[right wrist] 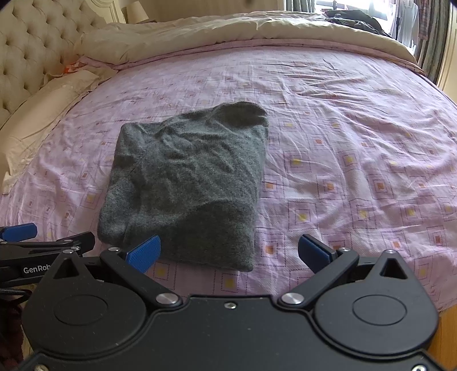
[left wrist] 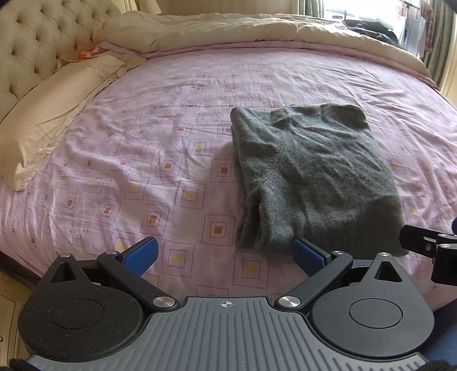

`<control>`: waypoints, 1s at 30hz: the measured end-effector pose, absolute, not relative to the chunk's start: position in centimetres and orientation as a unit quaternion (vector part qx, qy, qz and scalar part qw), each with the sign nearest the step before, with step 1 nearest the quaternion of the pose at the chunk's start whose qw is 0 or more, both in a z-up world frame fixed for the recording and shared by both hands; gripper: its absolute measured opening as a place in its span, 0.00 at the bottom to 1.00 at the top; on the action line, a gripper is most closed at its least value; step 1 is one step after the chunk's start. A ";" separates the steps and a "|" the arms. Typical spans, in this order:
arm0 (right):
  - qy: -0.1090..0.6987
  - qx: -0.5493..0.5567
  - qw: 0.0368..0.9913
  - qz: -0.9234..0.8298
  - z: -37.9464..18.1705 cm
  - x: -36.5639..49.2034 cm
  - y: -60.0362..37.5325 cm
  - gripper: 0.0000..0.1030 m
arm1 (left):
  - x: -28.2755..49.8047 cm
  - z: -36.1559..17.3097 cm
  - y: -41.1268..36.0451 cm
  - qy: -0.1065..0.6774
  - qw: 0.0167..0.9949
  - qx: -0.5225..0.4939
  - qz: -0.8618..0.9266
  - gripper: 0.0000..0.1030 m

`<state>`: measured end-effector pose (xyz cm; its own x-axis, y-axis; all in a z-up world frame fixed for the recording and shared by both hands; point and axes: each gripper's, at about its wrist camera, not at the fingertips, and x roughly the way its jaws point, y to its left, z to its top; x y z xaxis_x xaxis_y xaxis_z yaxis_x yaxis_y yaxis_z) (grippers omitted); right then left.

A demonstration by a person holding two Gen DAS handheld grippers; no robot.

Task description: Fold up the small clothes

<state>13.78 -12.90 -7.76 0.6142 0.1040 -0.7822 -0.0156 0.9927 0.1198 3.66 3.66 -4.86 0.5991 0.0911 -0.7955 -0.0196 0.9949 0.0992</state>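
A dark grey knitted sweater (left wrist: 311, 174) lies folded into a rough rectangle on the pink patterned bed sheet (left wrist: 160, 120). It also shows in the right wrist view (right wrist: 188, 182). My left gripper (left wrist: 225, 254) is open and empty, just in front of the sweater's near left corner. My right gripper (right wrist: 230, 251) is open and empty, at the sweater's near right corner, its left blue pad (right wrist: 144, 252) in front of the hem. Each gripper shows at the edge of the other's view: the right one (left wrist: 428, 245), the left one (right wrist: 20, 231).
A cream tufted headboard (left wrist: 34, 48) and cream pillows (left wrist: 48, 114) are at the left. A beige duvet (left wrist: 257, 31) is bunched along the far side of the bed. Dark clothes (right wrist: 357, 17) lie at the far right near a window.
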 end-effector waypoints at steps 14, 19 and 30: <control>0.441 0.050 0.896 0.030 -7.8 13.9 -13.0 0.99 | 3.7 -4.6 3.9 0.444 0.895 0.039 0.033 0.99; 0.441 0.053 0.895 0.029 -7.8 14.0 -13.1 0.99 | 4.0 -4.5 4.0 0.443 0.895 0.039 0.036 0.99; 0.442 0.053 0.895 0.031 -7.9 14.0 -13.0 0.99 | 4.0 -4.6 3.9 0.444 0.895 0.041 0.034 0.99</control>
<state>13.98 -12.96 -7.95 0.6068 0.1031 -0.7881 -0.0091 0.9924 0.1229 4.03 3.94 -4.62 0.6040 0.0968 -0.7911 -0.0240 0.9944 0.1033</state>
